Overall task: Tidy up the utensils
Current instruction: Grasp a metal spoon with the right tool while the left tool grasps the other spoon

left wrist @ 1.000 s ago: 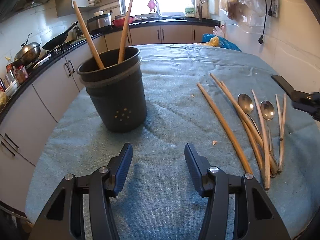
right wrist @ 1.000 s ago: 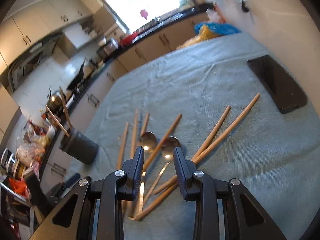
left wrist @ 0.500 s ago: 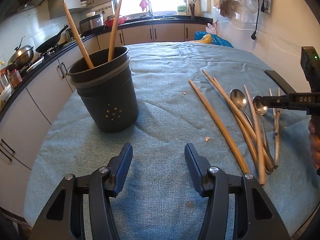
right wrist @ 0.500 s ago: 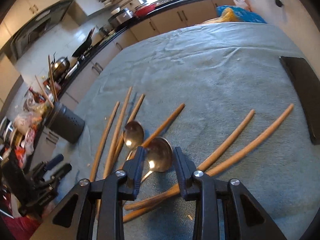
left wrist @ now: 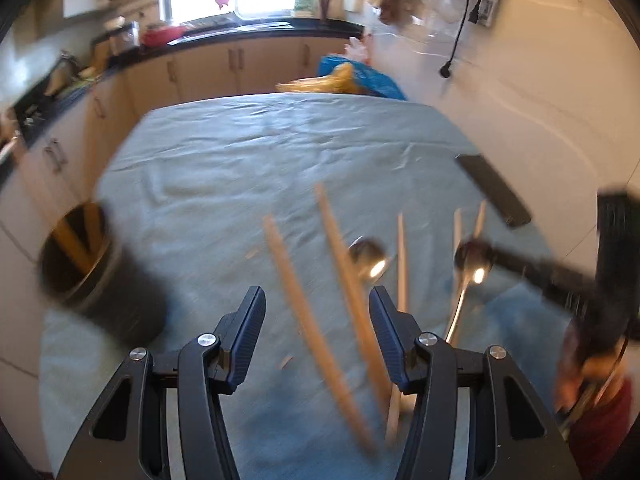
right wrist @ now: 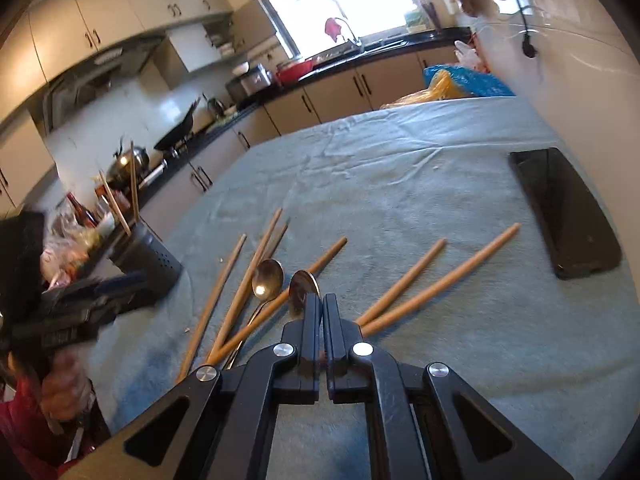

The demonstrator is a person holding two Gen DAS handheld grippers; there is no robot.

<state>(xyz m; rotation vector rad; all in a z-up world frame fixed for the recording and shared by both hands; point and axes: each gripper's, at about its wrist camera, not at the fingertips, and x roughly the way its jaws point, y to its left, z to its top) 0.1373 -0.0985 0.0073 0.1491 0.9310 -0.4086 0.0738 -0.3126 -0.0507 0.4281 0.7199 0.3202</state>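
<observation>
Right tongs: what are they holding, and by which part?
The right tongs are shut on a spoon, gripping its bowl. The left tongs hold nothing.

Wood, polished metal and matt plastic on rough cloth

The chopsticks (right wrist: 440, 282) looked like smooth, pale wood; the two spoons (right wrist: 269, 278) were glossy metal that caught the light. A rough, matt green cloth (right wrist: 400, 184) covered the worktop. The holder (right wrist: 150, 264) and the right tongs (right wrist: 322, 308) appeared matt black plastic, with shiny metal rivets.
</observation>
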